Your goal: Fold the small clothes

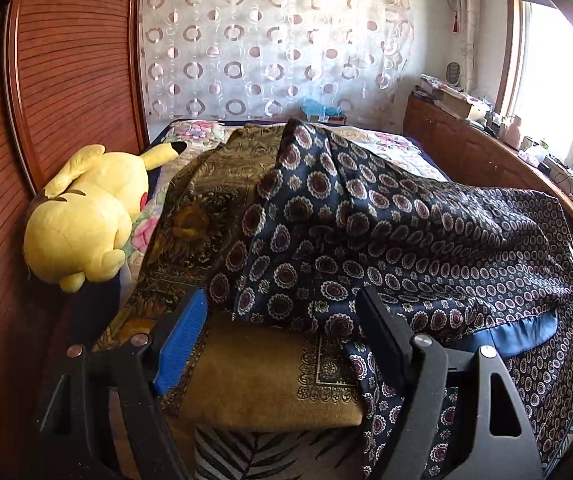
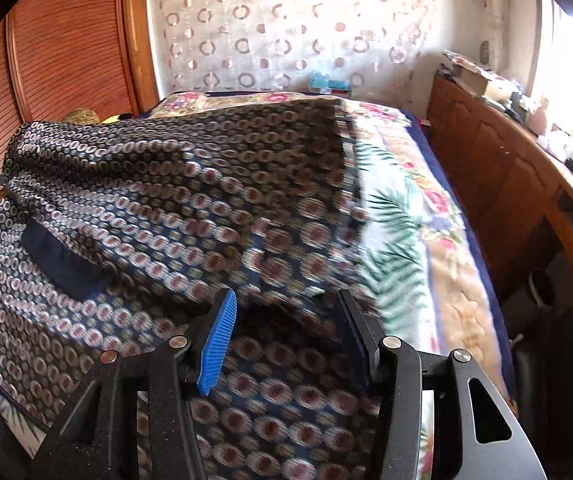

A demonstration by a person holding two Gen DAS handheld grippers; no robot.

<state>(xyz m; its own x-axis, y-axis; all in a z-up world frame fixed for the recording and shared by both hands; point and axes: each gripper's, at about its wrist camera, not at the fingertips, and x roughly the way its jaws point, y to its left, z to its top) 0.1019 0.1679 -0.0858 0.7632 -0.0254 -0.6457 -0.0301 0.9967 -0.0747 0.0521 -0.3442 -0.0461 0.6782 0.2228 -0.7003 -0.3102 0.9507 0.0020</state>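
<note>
A navy cloth with round medallion print [image 1: 366,232] lies rumpled across the bed, partly over a gold and brown patterned cloth [image 1: 254,376]. My left gripper [image 1: 282,294] hovers at the navy cloth's near edge, jaws wide apart, and its blue pad [image 1: 182,340] touches nothing. In the right wrist view the same navy cloth [image 2: 166,200] spreads out blurred beneath my right gripper [image 2: 285,294]. Its jaws stand apart over the fabric and grip nothing. A plain blue hem [image 2: 58,256] shows at the left.
A yellow plush toy [image 1: 86,220] lies at the bed's left side against the wooden wardrobe [image 1: 66,60]. The floral bedspread [image 2: 406,220] shows bare on the right. A wooden cabinet [image 2: 506,184] with clutter on top runs along the right, under the window.
</note>
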